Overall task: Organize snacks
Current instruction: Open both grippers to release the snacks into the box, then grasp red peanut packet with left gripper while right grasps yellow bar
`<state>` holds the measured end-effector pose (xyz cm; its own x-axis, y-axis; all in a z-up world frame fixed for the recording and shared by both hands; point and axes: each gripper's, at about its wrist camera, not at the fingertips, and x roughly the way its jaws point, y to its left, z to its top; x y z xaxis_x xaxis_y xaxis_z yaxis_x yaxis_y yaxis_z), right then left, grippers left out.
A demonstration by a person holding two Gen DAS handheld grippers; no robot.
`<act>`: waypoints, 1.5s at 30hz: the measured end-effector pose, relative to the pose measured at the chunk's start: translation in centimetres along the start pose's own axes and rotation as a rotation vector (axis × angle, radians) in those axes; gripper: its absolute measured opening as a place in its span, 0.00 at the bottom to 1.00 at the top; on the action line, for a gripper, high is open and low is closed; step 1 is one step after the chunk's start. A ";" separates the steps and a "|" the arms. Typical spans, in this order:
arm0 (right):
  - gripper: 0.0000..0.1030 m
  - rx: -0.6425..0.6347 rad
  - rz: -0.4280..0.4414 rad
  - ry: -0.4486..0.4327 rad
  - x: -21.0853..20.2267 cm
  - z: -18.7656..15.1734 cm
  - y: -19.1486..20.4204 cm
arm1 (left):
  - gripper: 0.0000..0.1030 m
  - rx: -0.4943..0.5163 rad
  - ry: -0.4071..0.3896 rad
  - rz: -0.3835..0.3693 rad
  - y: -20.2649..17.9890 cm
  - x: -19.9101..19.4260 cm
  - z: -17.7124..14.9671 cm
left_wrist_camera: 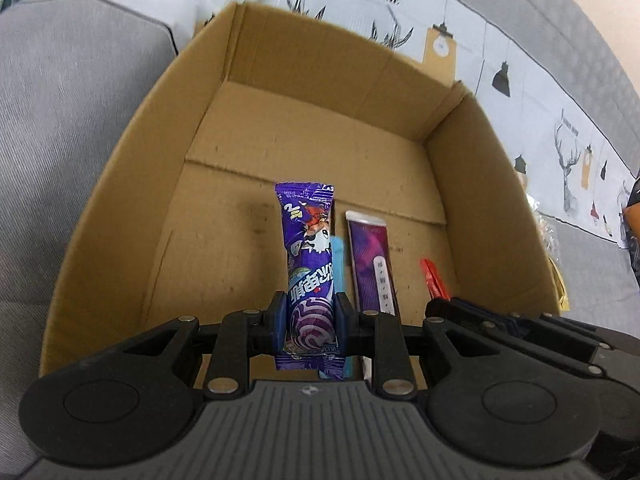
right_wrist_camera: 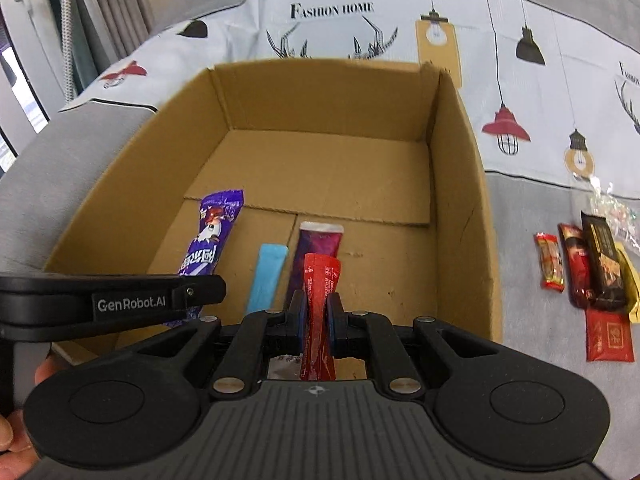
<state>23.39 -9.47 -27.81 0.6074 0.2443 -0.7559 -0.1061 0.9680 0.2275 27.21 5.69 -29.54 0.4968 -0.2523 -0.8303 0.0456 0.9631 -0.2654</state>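
An open cardboard box [left_wrist_camera: 120,184] [right_wrist_camera: 460,160] sits on a grey sofa. My left gripper [left_wrist_camera: 310,316] is shut on a purple snack bar [left_wrist_camera: 310,264] and holds it over the box's near part; the bar also shows in the right wrist view [right_wrist_camera: 208,244]. My right gripper [right_wrist_camera: 318,312] is shut on a red sachet [right_wrist_camera: 320,292], whose tip shows in the left wrist view [left_wrist_camera: 432,278]. On the box floor lie a light blue stick [right_wrist_camera: 266,276] [left_wrist_camera: 339,264] and a magenta-purple packet [right_wrist_camera: 318,242] [left_wrist_camera: 370,256].
Right of the box, on the grey cushion, lie several loose snacks: a small red bar [right_wrist_camera: 551,261], a dark red packet [right_wrist_camera: 576,268], a black bar [right_wrist_camera: 604,264], a red flat sachet [right_wrist_camera: 608,332], a clear wrapper [right_wrist_camera: 608,204]. A printed cloth [right_wrist_camera: 520,92] drapes behind.
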 end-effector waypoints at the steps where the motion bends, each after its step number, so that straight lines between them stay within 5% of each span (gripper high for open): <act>1: 0.11 0.001 0.007 -0.004 -0.1 0.1 -0.1 | 0.26 -0.010 0.001 0.003 0.1 0.0 -0.1; 2: 0.15 0.001 0.004 -0.013 -0.3 0.1 -0.1 | 0.26 -0.015 -0.006 0.006 0.0 -0.1 0.0; 6: 0.50 0.064 0.025 -0.076 -1.6 0.3 -1.3 | 0.66 -0.016 -0.073 0.031 -0.7 -2.0 0.3; 15: 0.51 0.149 0.088 -0.205 -7.0 -0.9 -6.0 | 0.83 0.067 -0.170 -0.010 -6.0 -5.6 -0.4; 31: 0.54 0.259 -0.019 -0.306 -10.7 -7.5 -20.9 | 0.81 0.321 -0.107 -0.127 -22.1 -0.8 -4.2; 41: 0.54 0.283 -0.068 -0.277 -8.5 -5.6 -31.1 | 0.81 0.463 -0.199 0.106 -27.9 3.9 -3.6; 44: 0.54 0.343 -0.037 -0.248 -7.3 -5.1 -32.7 | 0.73 0.450 -0.101 0.164 -26.0 6.0 -3.6; 45: 0.54 0.363 -0.023 -0.243 -7.0 -5.0 -32.9 | 0.58 0.377 -0.045 0.155 -24.3 6.6 -3.2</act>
<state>18.72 -42.76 -33.05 0.7788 0.1598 -0.6066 0.1672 0.8791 0.4464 26.63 -19.73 -30.12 0.5601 -0.1048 -0.8218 0.2774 0.9584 0.0669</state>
